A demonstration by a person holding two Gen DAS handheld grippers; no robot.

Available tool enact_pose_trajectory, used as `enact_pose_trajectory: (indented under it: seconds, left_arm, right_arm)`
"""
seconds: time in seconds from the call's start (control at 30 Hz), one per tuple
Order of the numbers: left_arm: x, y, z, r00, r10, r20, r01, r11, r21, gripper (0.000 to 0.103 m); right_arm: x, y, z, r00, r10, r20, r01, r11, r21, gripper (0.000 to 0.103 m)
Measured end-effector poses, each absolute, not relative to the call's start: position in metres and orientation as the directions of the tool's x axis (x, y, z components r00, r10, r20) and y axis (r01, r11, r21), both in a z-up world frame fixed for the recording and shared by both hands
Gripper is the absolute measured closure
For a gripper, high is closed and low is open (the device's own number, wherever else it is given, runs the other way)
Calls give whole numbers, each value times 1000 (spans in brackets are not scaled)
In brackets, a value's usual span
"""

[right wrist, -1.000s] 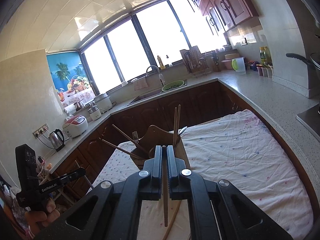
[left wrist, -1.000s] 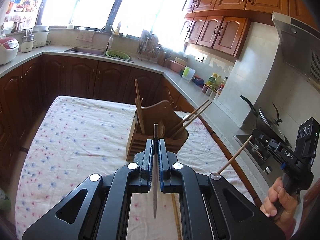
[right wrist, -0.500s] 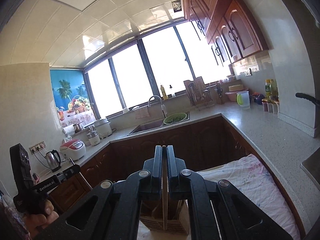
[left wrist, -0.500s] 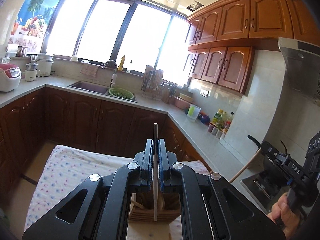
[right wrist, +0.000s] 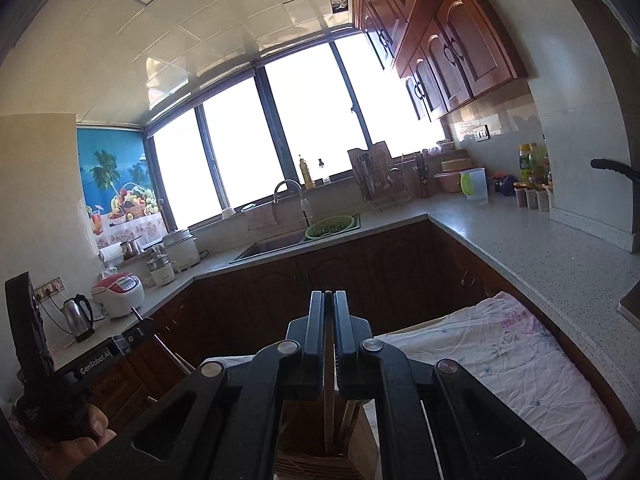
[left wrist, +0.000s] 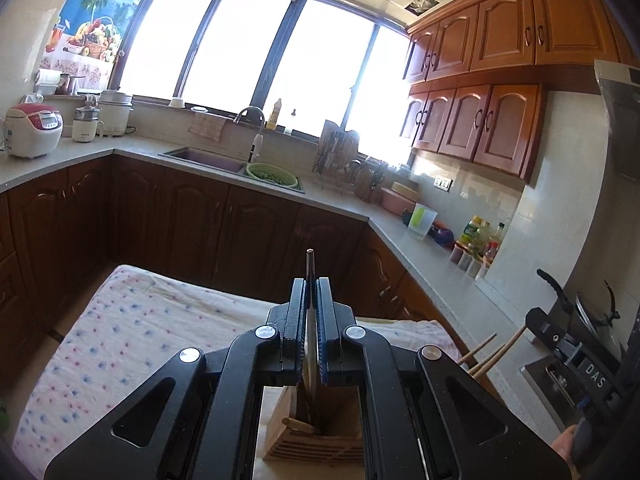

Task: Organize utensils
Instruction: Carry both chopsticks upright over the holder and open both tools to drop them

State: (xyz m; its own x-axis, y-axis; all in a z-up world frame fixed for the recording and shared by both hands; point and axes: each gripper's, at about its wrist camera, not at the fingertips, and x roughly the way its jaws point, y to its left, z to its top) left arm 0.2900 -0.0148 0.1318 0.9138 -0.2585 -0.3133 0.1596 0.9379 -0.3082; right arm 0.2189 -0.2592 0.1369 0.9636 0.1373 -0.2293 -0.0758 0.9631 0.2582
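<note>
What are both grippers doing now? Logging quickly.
Left gripper: shut on a thin metal utensil.
Right gripper: shut on a wooden chopstick.

The left gripper (left wrist: pixel 311 296) is matt black plastic with shiny metal pivot bolts, and it pinches a thin, dull grey metal utensil (left wrist: pixel 310 264). The right gripper (right wrist: pixel 329 312) looks the same and clamps a pale wooden chopstick (right wrist: pixel 329 380). The utensil holder (left wrist: pixel 316 440) is bare slatted wood. The tablecloth (left wrist: pixel 132 336) is soft dotted cloth, the counter (right wrist: pixel 532 252) polished speckled stone.

White tablecloth (left wrist: pixel 132 336) with perhaps pink-blue dots, green colander (left wrist: pixel 272 174)
</note>
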Motion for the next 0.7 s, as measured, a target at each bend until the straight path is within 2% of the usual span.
enact_pose_trajectory:
  seconds: [0.33, 0.7]
  left_arm:
    - [297, -25, 101, 869, -276, -411, 168, 945, -280, 98]
    - [299, -28, 102, 859, -270, -436, 157, 948, -277, 97]
  right_arm:
    - [233, -260, 106, 933, 137, -334, -53, 968, 247, 99]
    - [234, -264, 105, 927, 136, -349, -42, 963, 266, 98]
